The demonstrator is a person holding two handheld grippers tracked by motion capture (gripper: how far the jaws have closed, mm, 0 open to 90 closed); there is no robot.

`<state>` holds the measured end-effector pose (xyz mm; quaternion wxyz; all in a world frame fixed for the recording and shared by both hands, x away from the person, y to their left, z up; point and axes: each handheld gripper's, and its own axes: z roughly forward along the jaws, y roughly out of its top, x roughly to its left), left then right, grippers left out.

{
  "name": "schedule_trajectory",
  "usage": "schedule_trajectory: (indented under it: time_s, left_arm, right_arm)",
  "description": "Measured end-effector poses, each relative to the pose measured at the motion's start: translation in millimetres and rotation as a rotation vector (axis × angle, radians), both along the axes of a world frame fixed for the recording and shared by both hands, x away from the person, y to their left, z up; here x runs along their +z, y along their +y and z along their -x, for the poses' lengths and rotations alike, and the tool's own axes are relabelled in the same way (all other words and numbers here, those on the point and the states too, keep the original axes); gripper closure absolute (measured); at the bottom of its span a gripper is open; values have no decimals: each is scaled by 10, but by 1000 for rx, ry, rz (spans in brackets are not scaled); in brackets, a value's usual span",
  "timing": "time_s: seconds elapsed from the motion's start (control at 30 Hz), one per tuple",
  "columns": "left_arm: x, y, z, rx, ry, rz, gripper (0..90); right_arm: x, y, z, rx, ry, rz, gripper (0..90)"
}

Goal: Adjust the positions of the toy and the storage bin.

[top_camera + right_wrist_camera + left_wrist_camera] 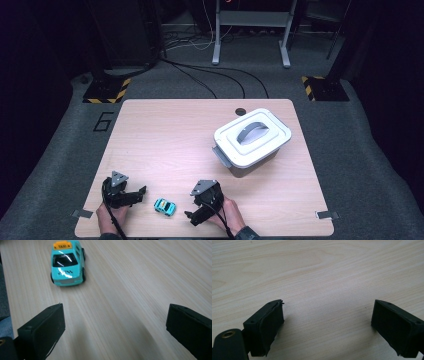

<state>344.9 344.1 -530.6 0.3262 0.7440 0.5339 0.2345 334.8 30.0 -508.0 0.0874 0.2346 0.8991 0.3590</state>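
Barely started: toy taxi point(67, 263) sits untouched just ahead of the right gripper point(113, 327), jaws wide, box point(252, 141) lidded.

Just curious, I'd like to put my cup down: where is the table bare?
The whole left and far half of the table, left of the lidded box, is bare wood. So is the near right corner. The near edge is crowded: the toy taxi sits between the left claw and right claw.
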Motion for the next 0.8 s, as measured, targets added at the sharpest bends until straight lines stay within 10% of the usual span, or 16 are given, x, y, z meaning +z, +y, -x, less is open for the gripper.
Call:
schedule_trajectory:
  time_s: [0.8]
  left_arm:
    - [-2,-1,4,-1,-8,3,124]
  right_arm:
    - [-82,564,5,120,11,-19,59]
